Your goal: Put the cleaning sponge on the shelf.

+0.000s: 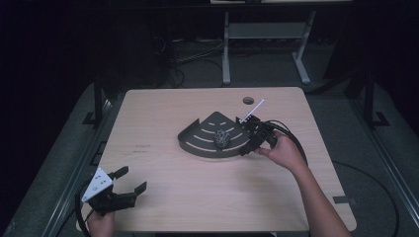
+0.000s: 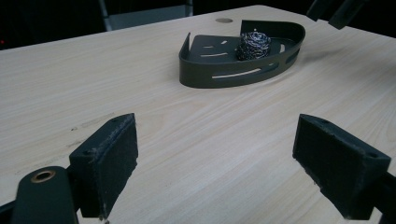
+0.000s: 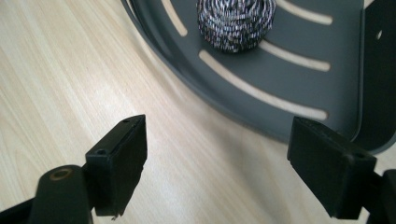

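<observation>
A dark quarter-round slotted tray [image 1: 200,140] lies at the middle of the wooden table, with a steel-wool scrubber [image 1: 222,138] resting in it. My right gripper [image 1: 245,138] hovers at the tray's right end, open, with nothing between its jaws. In the right gripper view the open gripper [image 3: 217,168] looks down past the tray's curved rim [image 3: 261,126]; the scrubber [image 3: 236,23] sits farther in. My left gripper [image 1: 133,178] stands open over bare wood at the near left. From the left gripper view [image 2: 215,158] the tray [image 2: 233,74] and scrubber [image 2: 252,44] lie well ahead.
A round cable hole [image 1: 248,100] sits in the table behind the tray. The right gripper's black cable [image 1: 291,140] loops over the table's right side. A white desk frame [image 1: 267,44] stands on the floor beyond the far edge.
</observation>
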### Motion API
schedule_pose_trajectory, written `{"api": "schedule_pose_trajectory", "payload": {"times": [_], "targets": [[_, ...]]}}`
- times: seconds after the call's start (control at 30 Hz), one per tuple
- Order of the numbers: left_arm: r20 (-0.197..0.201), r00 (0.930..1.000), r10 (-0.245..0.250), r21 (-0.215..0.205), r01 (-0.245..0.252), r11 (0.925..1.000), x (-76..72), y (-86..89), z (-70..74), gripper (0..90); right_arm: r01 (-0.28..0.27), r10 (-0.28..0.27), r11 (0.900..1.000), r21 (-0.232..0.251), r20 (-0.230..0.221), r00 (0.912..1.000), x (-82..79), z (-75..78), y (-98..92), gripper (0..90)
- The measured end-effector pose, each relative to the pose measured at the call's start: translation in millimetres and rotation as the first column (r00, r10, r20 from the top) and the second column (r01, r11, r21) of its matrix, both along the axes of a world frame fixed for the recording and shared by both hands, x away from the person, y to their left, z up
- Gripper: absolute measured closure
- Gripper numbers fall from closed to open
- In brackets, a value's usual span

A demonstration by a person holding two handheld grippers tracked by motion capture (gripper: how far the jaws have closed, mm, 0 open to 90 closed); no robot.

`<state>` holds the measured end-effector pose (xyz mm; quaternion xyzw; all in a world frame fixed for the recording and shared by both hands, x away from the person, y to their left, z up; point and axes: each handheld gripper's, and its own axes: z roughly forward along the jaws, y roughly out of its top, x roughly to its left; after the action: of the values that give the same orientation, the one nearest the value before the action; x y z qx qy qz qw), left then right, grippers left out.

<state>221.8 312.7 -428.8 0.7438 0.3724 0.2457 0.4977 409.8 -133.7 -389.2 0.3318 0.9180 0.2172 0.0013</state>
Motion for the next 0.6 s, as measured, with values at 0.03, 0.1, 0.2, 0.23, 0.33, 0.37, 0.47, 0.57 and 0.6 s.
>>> {"api": "schedule_pose_trajectory", "payload": {"times": [0.03, 0.1, 0.2, 0.23, 0.33, 0.37, 0.47, 0.57, 0.6], "targets": [[0.0, 1.0, 0.0, 0.0, 0.0, 1.0, 0.0, 0.0, 0.0, 13.5, -0.004, 0.004, 1.0, -0.005, -0.006, 1.0, -1.3, -0.8, -1.2, 19.2], [-0.002, 1.0, -0.002, 0.001, 0.002, 1.0, 0.3, 0.0, -0.3, 13.5, -0.007, 0.007, 1.0, 0.003, -0.002, 1.0, -4.7, -1.7, -3.3, 19.5], [-0.003, 1.0, -0.002, -0.001, 0.002, 1.0, 0.4, -0.3, -0.4, 13.5, -0.009, 0.009, 1.0, 0.007, -0.001, 1.0, -10.5, -3.1, -6.7, 19.4], [-0.003, 1.0, -0.001, 0.001, 0.001, 1.0, 0.2, -0.4, -0.4, 13.5, -0.007, 0.007, 1.0, 0.008, 0.001, 1.0, -11.9, -3.2, -7.5, 19.4], [-0.002, 1.0, 0.0, 0.002, 0.0, 1.0, 0.1, -0.6, -0.4, 13.5, -0.012, 0.012, 1.0, 0.012, 0.006, 0.9999, -16.8, -3.6, -9.8, 19.3], [-0.003, 1.0, -0.002, 0.002, 0.002, 1.0, 0.2, -0.6, -0.4, 13.5, -0.011, 0.011, 1.0, 0.013, 0.006, 0.9999, -18.6, -3.7, -10.5, 19.2], [-0.001, 1.0, -0.001, 0.001, 0.001, 1.0, -0.1, -0.9, -0.3, 13.5, -0.015, 0.015, 1.0, 0.014, 0.01, 0.9998, -23.5, -5.7, -13.5, 19.3], [-0.002, 1.0, -0.001, 0.003, 0.001, 1.0, 0.0, -0.8, -0.4, 13.5, -0.009, 0.009, 1.0, 0.017, 0.009, 0.9999, -28.4, -8.1, -16.8, 19.3], [-0.002, 1.0, -0.002, 0.003, 0.002, 1.0, 0.0, -0.6, -0.4, 13.5, -0.011, 0.01, 1.0, 0.022, 0.007, 0.9999, -30.0, -9.1, -17.9, 19.3]]}}
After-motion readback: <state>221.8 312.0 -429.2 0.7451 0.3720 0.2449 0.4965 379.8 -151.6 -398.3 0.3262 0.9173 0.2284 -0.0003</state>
